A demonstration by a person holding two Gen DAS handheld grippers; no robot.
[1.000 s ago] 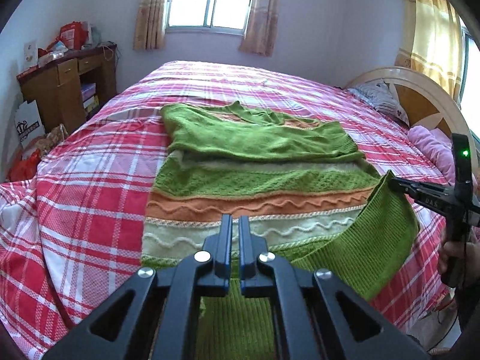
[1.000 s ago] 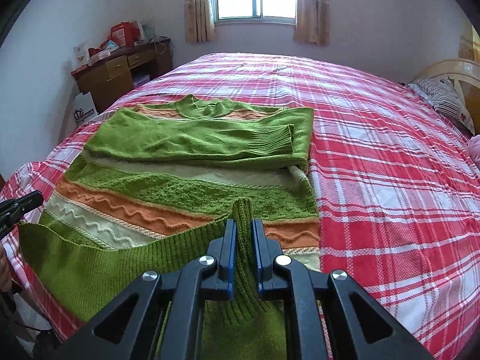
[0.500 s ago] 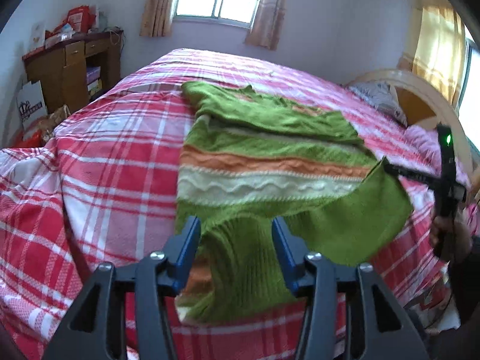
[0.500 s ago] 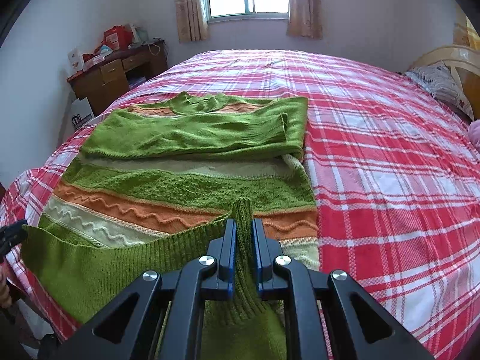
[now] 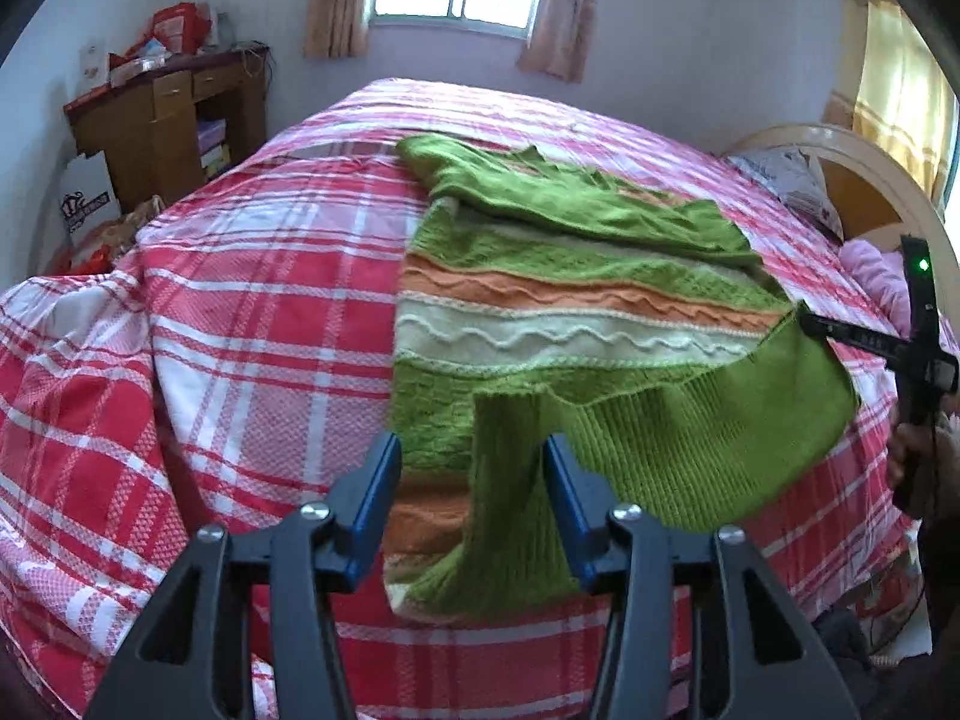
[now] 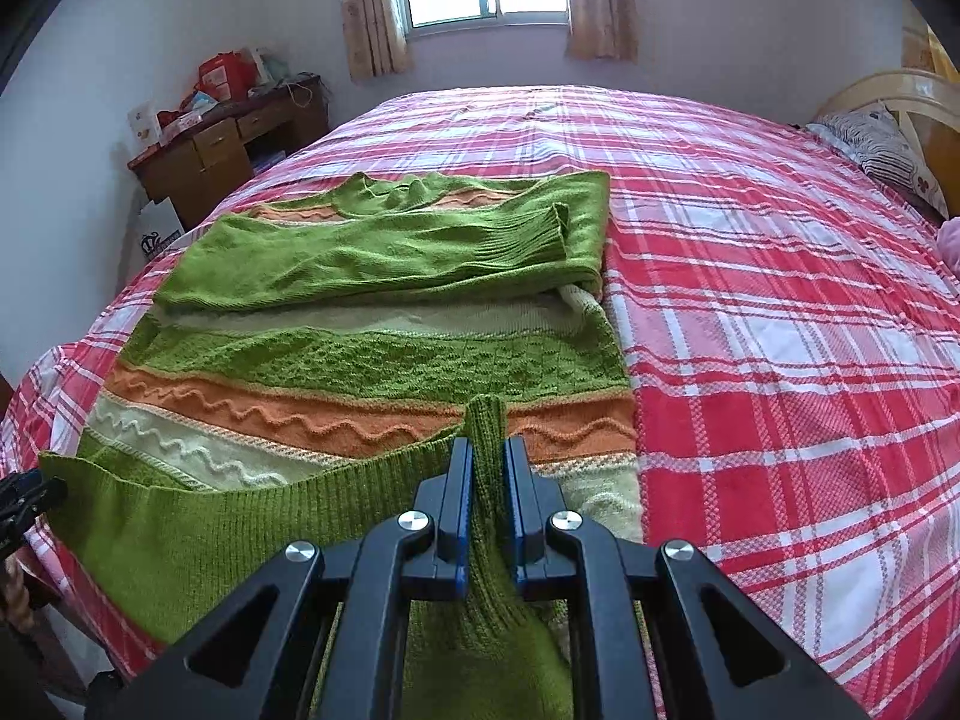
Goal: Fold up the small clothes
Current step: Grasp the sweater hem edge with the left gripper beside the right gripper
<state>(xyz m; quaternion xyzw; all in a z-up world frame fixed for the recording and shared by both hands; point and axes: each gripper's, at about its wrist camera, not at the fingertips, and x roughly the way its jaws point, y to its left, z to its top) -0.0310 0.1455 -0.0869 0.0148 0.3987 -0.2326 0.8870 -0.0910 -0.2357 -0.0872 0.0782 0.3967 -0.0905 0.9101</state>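
A green knit sweater (image 5: 570,312) with orange and cream stripes lies on the red plaid bed (image 5: 270,300), its sleeves folded across the chest. My left gripper (image 5: 471,441) stands open just above the bed's near edge. The sweater's left hem corner (image 5: 510,480) droops loose between its fingers, and neither pad presses on it. My right gripper (image 6: 487,444) is shut on the ribbed green hem (image 6: 486,420) and holds it lifted and turned back over the striped body (image 6: 372,360). In the left wrist view the right gripper (image 5: 807,321) pinches the hem at the right.
A wooden desk (image 5: 162,120) with clutter stands at the far left by the wall. A curved headboard (image 5: 870,180) and a pillow (image 6: 882,150) are at the right. Plaid bedspread (image 6: 780,330) spreads wide to the right of the sweater. A hand (image 5: 906,450) grips the right tool.
My left gripper has opened and let go of the hem corner, which now droops at the bed's edge, and it has shifted left and down. The right gripper keeps its grip.
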